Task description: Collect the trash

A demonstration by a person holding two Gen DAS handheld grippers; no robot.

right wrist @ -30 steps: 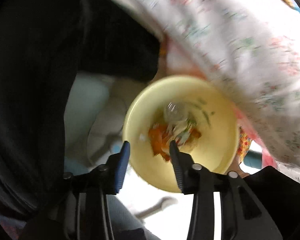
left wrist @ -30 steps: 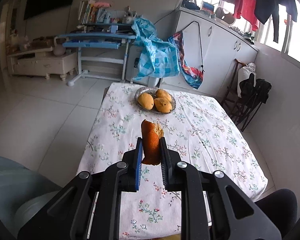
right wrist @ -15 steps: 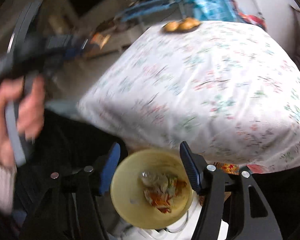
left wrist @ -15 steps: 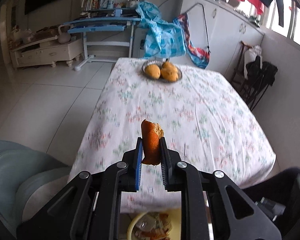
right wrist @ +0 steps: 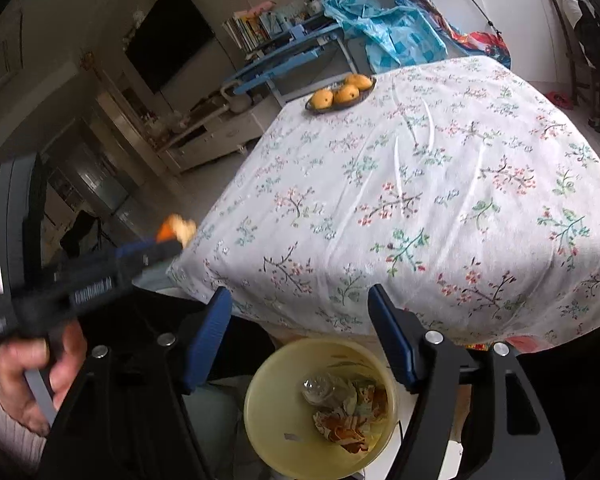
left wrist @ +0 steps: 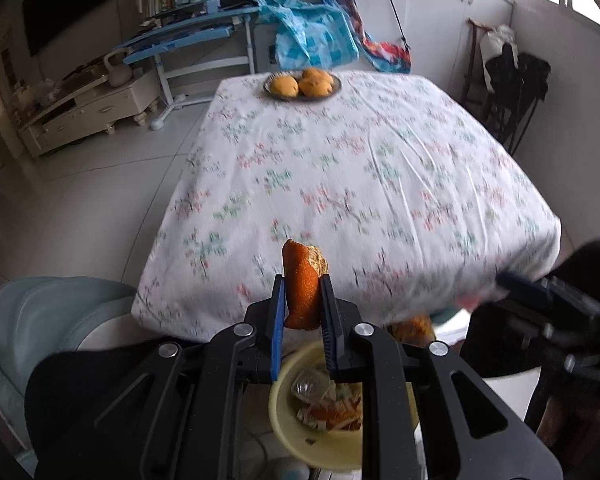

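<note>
The left gripper (left wrist: 303,308) pinches a piece of orange peel (left wrist: 300,284) tight between its pads, up in the air just past the near edge of the table and above the yellow bin (right wrist: 320,404) on the floor. I think the peel could miss the bin if the pads let go too soon, because it looks nearer the bin's far rim than its middle, though depth is hard to judge here; it could then land on the floor or on the hanging cloth. It might also stick to a pad and not fall. The right gripper (right wrist: 300,340) has just been opening, its jaws are spread wide with nothing between them, and it hangs over the bin too, so the two tools could bump. The bin already has peel bits and a crumpled clear wrapper inside. Going left to right in the room: a pale blue chair (left wrist: 40,320), a low cream cabinet (left wrist: 84,116), a blue desk (left wrist: 188,36) with books, and the table under a white flowered cloth (left wrist: 360,184). A plate of mangoes (left wrist: 302,84) sits at the far end. A blue checked bag (left wrist: 312,40) lies behind it, then white cupboards (left wrist: 440,20).
</note>
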